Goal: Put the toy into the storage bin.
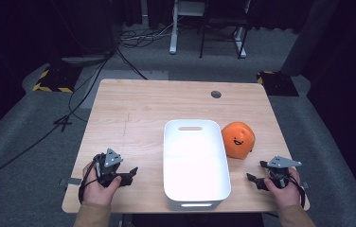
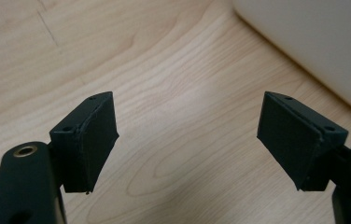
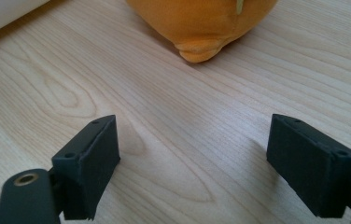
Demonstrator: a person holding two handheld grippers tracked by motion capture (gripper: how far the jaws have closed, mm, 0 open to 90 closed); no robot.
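Observation:
A white rectangular bin (image 1: pixel 170 156) stands empty in the middle of the wooden table (image 1: pixel 133 109). An orange plush toy (image 1: pixel 238 139) with a smiling face sits against the bin's right side. My left gripper (image 1: pixel 129 176) rests near the table's front left, open, pointing toward the bin. The left gripper view has its jaws (image 2: pixel 188 100) wide apart over bare wood, the bin wall (image 2: pixel 313 42) just ahead. My right gripper (image 1: pixel 257 172) lies at the front right, open, empty. In the right gripper view (image 3: pixel 194 121) the toy (image 3: pixel 201 23) is a short way ahead.
A round cable hole (image 1: pixel 216 94) sits near the table's far right edge. Beyond the table are grey carpet, cables (image 1: pixel 72 109) and desk legs (image 1: pixel 173 28). The bin's corner (image 3: pixel 1 14) edges into the right gripper view.

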